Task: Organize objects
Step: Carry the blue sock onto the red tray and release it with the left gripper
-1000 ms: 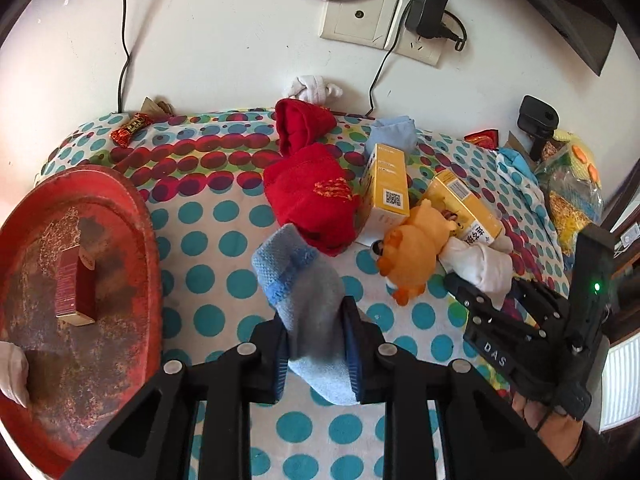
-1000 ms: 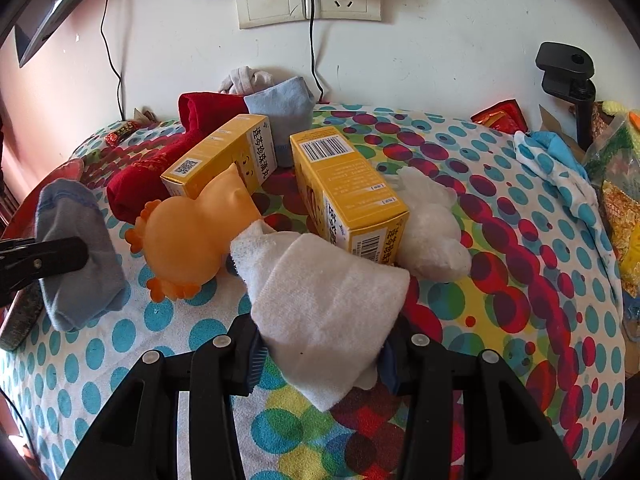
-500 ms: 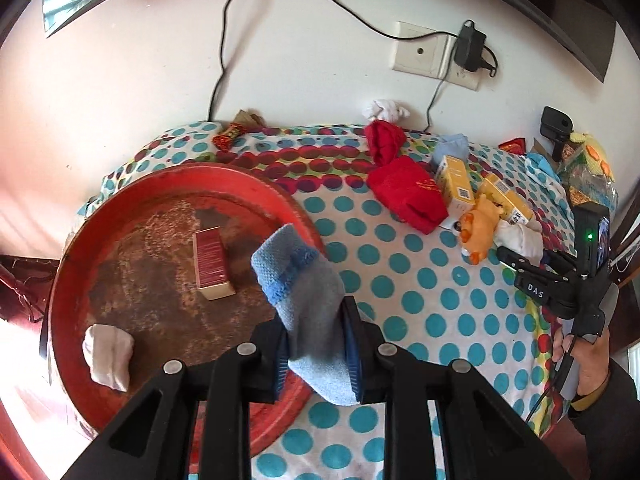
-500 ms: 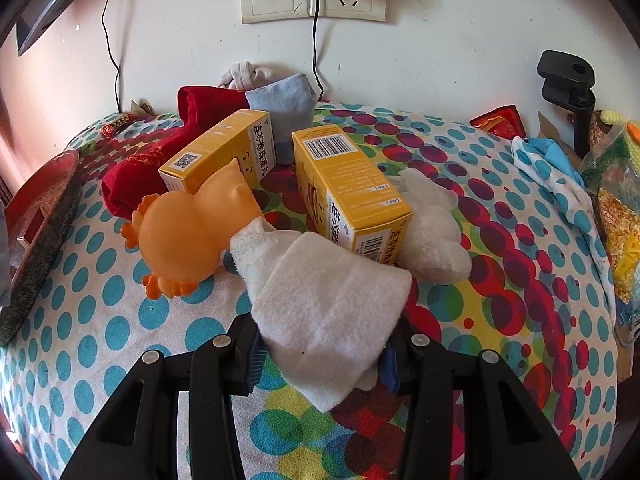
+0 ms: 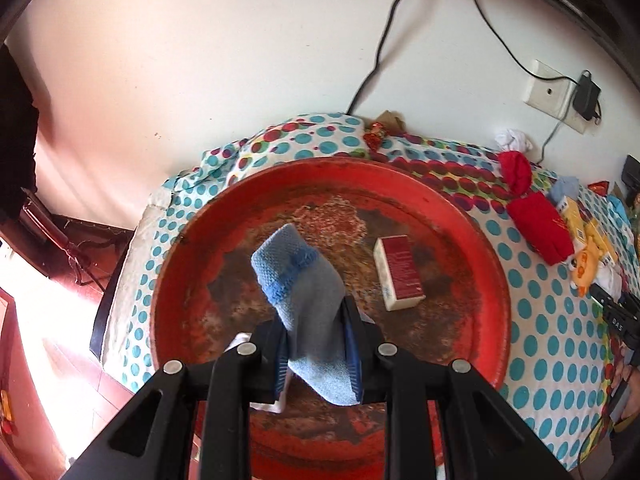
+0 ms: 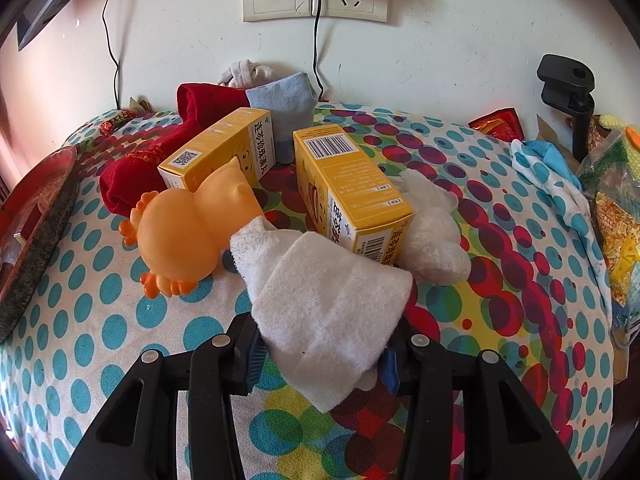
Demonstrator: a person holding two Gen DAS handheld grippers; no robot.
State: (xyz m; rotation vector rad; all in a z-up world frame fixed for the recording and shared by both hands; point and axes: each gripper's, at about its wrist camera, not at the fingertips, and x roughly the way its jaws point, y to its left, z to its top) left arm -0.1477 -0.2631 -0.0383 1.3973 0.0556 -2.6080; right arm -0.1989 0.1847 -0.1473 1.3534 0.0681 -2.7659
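My left gripper [image 5: 318, 350] is shut on a light blue sock [image 5: 308, 300] and holds it above the middle of a round red tray [image 5: 496, 272]. A dark red box [image 5: 400, 272] lies in the tray, and a white cloth [image 5: 276, 400] peeks out under my fingers. My right gripper [image 6: 322, 354] is shut on a white sock [image 6: 332, 304] that rests on the dotted cloth [image 6: 120, 320]. Just beyond it lie an orange rubber duck [image 6: 188, 232], two yellow boxes [image 6: 348, 192] and a white plush toy [image 6: 432, 232].
A red sock [image 6: 136, 160], another blue sock [image 6: 288, 100] and a knotted white sock [image 6: 248, 72] lie near the wall. Snack bags [image 6: 616, 200] and a black clamp [image 6: 568, 84] stand at the right. The tray's rim [image 6: 36, 216] shows at far left.
My left gripper has carried the blue sock leftwards from over the dotted cloth to over the red tray. My right gripper has stayed shut on the white sock, almost still.
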